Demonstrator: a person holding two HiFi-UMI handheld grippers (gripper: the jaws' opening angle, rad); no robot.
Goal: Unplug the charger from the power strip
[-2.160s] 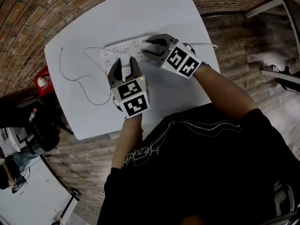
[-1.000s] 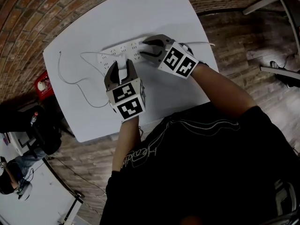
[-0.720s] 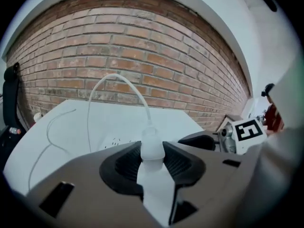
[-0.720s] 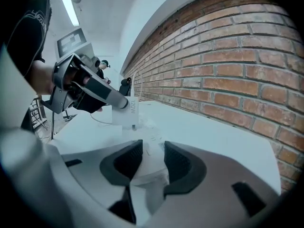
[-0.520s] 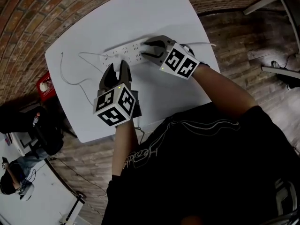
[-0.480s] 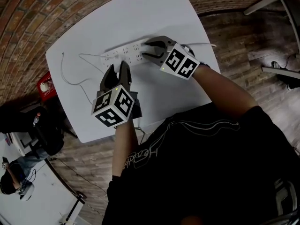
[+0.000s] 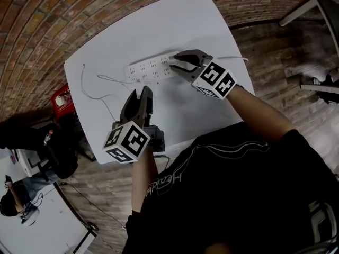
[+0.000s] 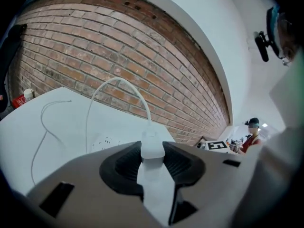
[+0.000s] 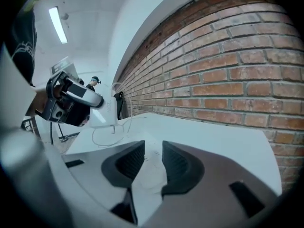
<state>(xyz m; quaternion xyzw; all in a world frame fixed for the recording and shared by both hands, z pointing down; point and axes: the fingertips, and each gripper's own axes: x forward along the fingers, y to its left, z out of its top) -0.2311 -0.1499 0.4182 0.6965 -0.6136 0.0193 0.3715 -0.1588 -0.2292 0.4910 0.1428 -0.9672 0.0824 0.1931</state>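
A white power strip (image 7: 148, 70) lies across the white table (image 7: 175, 20). My right gripper (image 7: 177, 62) is shut on its right end. Its jaws have just been closing, and in the right gripper view the strip (image 9: 152, 172) fills the gap between the right gripper's (image 9: 146, 163) pads. My left gripper (image 7: 140, 92) hangs above the table nearer the person, clear of the strip, and is shut on the white charger (image 8: 152, 144). The charger (image 9: 97, 110) shows its prongs free in the air. Its thin white cable (image 7: 86, 89) trails in loops over the table's left part.
A red object (image 7: 62, 95) sits past the table's left edge. A person (image 7: 13, 200) is on the floor at lower left. A brick wall runs behind the table, and metal furniture frames (image 7: 312, 9) stand at the right.
My left gripper has come up and back from the strip with the charger in it, and has rolled over. The charger is out of its socket. The right gripper stays on the strip's end.
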